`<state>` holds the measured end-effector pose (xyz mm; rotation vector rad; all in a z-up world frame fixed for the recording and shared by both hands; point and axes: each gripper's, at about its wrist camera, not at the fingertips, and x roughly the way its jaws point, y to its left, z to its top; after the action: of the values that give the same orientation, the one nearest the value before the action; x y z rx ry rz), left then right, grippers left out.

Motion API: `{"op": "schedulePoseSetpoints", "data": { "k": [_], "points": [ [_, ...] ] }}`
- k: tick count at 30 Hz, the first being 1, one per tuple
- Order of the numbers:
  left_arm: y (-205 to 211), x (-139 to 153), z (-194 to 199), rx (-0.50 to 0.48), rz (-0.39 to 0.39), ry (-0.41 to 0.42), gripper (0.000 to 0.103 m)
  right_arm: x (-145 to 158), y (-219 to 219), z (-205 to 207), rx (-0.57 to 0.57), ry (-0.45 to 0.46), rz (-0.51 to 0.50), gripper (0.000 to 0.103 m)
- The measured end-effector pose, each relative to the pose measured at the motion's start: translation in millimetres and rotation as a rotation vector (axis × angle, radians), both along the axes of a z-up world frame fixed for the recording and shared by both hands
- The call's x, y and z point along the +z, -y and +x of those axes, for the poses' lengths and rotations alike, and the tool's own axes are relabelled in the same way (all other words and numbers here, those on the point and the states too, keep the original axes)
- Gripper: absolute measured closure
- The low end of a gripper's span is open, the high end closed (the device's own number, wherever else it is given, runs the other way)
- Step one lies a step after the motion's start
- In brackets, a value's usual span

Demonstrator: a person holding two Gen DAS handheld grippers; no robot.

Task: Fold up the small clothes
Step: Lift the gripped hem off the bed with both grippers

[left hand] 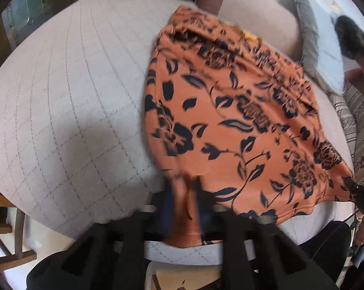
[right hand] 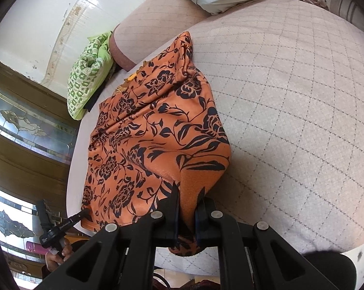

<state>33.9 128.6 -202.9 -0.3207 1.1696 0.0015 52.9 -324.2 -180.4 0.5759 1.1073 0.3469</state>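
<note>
On quilted grey bedspread (right hand: 290, 101), orange floral garment (right hand: 157, 130), green pillow (right hand: 85, 77) beside

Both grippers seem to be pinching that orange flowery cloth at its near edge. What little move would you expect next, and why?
Probably both lift and carry the near edge away toward the far edge, folding it in half. The left gripper and right gripper each pinch a near corner of the orange cloth, which lies spread on the quilted surface, its far end still rumpled.
</note>
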Motion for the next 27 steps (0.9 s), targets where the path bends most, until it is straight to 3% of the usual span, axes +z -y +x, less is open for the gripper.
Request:
{"op": "schedulePoseSetpoints", "data": {
  "k": [1,4,5,6,7,12,19,22,23,24,27],
  "points": [
    [0,-4,2,0.004,-0.002,-0.014,0.055,-2,0,0,-0.001,-0.004,-0.001,0.094],
    [7,-4,2,0.001,0.032,0.000,0.058,-8,-1,0,0.000,-0.018,-0.002,0.094],
    [9,-7,7,0.008,0.048,0.001,0.064,-10,-1,-1,0.000,-0.021,-0.003,0.094],
    [9,-8,9,0.017,0.062,0.001,0.083,-12,-1,-1,-0.001,-0.024,-0.004,0.094],
    [8,-7,10,0.021,0.057,0.003,0.094,-13,-1,-1,-0.003,-0.028,-0.003,0.094],
    [8,-3,14,0.013,0.029,0.027,0.096,-18,2,0,-0.006,-0.043,0.013,0.090],
    [-5,20,14,0.018,-0.072,0.095,0.097,-30,3,5,0.010,-0.110,0.079,0.088],
    [-10,22,16,0.020,-0.111,0.105,0.096,-41,5,8,-0.004,-0.155,0.123,0.068],
    [-9,20,17,0.016,-0.119,0.100,0.096,-45,6,8,-0.017,-0.173,0.135,0.047],
    [-8,18,17,0.016,-0.123,0.093,0.096,-48,7,7,-0.031,-0.176,0.155,0.042],
    [-4,6,20,0.008,-0.136,0.059,0.096,-48,6,6,-0.028,-0.138,0.170,0.042]
  ]
}}
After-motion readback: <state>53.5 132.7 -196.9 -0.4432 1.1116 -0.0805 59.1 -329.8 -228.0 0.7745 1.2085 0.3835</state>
